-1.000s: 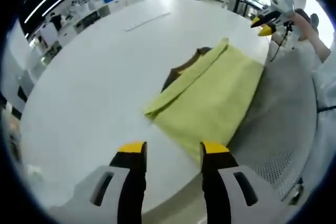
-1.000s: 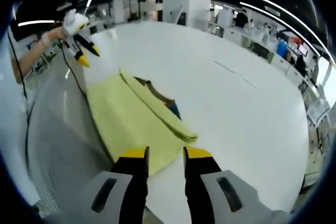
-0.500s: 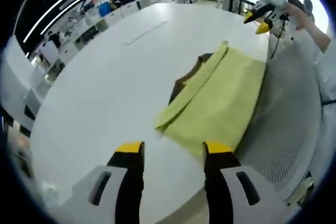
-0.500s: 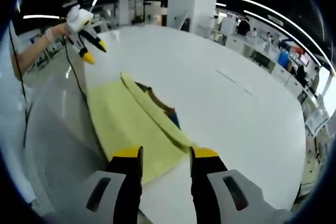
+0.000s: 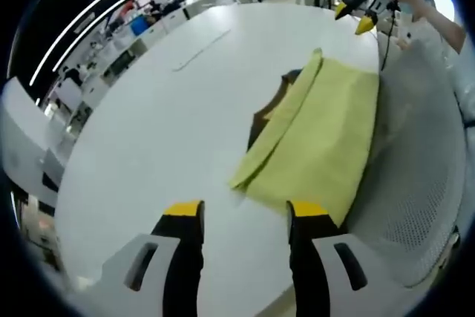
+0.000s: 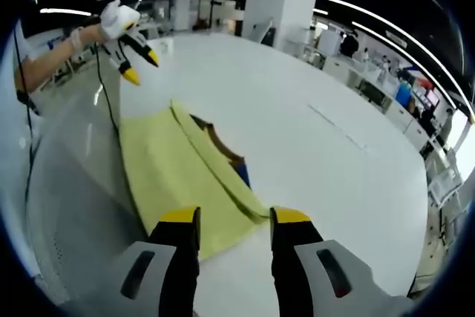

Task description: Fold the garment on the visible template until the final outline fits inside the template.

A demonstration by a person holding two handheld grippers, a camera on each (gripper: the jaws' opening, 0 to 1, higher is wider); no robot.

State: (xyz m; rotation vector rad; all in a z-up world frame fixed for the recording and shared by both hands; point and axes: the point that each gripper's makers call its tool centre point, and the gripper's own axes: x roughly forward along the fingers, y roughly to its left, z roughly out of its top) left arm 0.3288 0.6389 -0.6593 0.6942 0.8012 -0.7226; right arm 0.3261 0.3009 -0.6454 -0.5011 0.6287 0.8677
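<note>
The folded yellow garment point(image 5: 319, 139) covers most of a dark template point(image 5: 261, 113), whose outline cannot be traced. The garment's near edge hangs past the white table point(image 6: 319, 146) rim, perhaps onto mesh. Distant desks and people are too small to make out.

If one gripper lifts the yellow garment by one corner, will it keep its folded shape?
Probably not. The yellow garment lies flat in soft layers on the white table, so it looks limp and would likely droop and unfold. It appears thin, probably light, and may slide if pushed.
</note>
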